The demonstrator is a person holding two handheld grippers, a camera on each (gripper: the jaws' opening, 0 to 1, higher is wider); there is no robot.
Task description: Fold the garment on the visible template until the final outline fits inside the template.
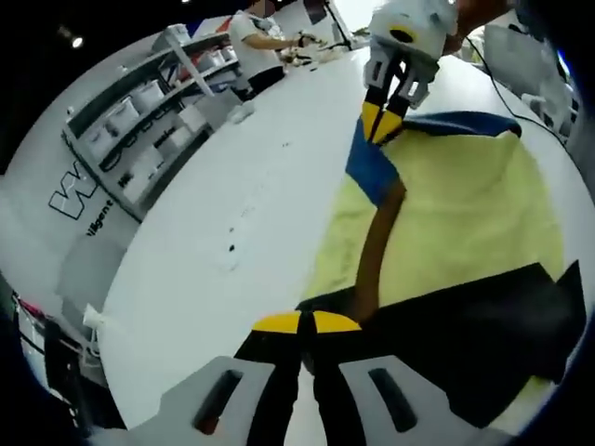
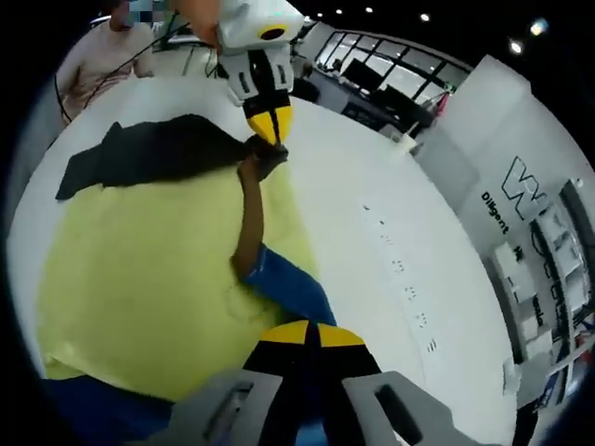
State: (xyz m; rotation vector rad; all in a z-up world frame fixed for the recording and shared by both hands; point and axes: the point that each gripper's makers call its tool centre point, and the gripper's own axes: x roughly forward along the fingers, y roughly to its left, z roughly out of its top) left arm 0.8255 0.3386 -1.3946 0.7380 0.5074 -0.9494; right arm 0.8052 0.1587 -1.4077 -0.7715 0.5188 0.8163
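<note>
A garment (image 1: 446, 223) lies spread on the white table (image 1: 232, 214). It has a yellow body, a black part at one end, a blue part at the other and a brown strip (image 1: 376, 251) along its near edge. My left gripper (image 1: 307, 323) is shut on the edge of the black part. At the far end of the brown strip, my right gripper (image 1: 383, 125) is shut on the blue part. In the right gripper view the garment (image 2: 139, 269) runs from my right gripper (image 2: 305, 333) up to my left gripper (image 2: 270, 125). I cannot make out a template outline.
Shelves (image 1: 139, 111) with boxes stand beyond the table's far side, beside a wall with lettering (image 2: 521, 200). A person (image 1: 265, 42) works at the table's far end and another person (image 2: 98, 60) stands by it. Small dark marks (image 2: 400, 265) dot the tabletop.
</note>
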